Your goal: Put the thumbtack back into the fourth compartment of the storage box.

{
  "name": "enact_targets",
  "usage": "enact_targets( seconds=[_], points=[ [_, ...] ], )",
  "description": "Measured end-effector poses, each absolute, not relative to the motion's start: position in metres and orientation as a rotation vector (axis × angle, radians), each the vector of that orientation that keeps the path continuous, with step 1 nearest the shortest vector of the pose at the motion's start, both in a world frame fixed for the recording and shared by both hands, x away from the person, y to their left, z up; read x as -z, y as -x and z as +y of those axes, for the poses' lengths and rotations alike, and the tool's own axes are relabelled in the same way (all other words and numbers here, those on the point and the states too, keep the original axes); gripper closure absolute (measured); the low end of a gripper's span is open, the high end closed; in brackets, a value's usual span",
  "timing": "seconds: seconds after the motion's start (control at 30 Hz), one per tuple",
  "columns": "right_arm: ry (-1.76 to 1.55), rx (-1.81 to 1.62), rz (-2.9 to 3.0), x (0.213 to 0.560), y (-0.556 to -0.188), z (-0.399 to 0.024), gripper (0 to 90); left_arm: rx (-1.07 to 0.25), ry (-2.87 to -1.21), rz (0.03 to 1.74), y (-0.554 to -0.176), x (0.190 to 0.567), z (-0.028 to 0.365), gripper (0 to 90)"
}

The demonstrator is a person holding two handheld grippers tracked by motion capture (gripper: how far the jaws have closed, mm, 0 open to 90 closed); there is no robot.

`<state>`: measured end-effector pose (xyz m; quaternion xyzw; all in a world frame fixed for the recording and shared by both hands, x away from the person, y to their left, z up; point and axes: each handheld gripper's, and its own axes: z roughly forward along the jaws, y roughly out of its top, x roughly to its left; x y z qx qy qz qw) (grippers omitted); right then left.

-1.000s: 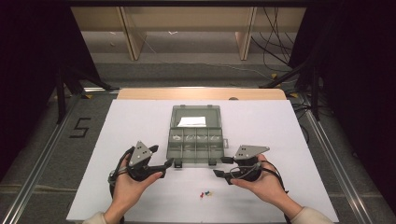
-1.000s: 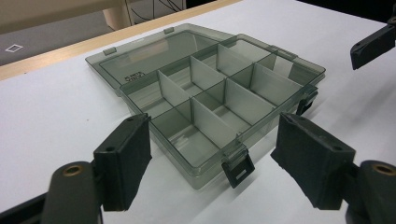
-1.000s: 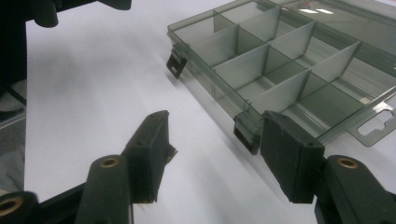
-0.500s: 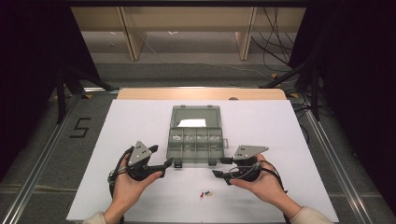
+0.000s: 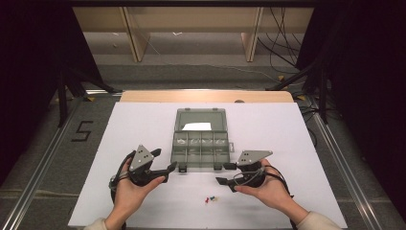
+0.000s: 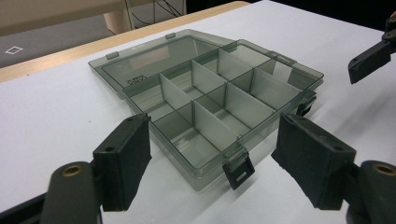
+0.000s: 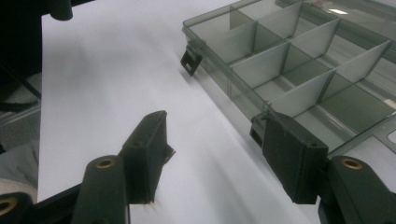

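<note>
Two grippers flanking one box. Left gripper (image 5: 173, 167): jaws apart, empty, aimed at box front. Box (image 5: 201, 142) mid-table, grey see-through plastic, lid laid flat behind, long axis left to right, latches toward the person. Eight compartments, seemingly empty. Pins (image 5: 210, 199) on table (image 5: 287, 129) just ahead. Right gripper (image 5: 225, 173): jaws just opening, wide, empty.

I see the compartment box (image 5: 200, 146) on the table (image 5: 143, 115), lid laid open behind it. Left gripper (image 5: 173, 167) sits left of the box's front edge, right gripper (image 5: 223, 173) right. Pushpins (image 5: 210, 199) lie before the box.
</note>
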<state>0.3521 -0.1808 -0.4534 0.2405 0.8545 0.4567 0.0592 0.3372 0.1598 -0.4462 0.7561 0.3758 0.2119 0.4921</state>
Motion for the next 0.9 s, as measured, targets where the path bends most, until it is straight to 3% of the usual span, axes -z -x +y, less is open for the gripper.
enact_targets(
  seconds=[0.43, 0.9],
  points=[
    [-0.633, -1.334, 2.680, 0.457, -0.342, -0.172, 46.6, -0.514, -1.858, 0.915, -0.339, 0.448, 0.157, 26.5],
    [-0.522, -1.183, 2.825, 0.476, -0.335, -0.143, 58.6, -0.512, -1.866, 0.914, -0.340, 0.450, 0.156, 26.9]
  ],
)
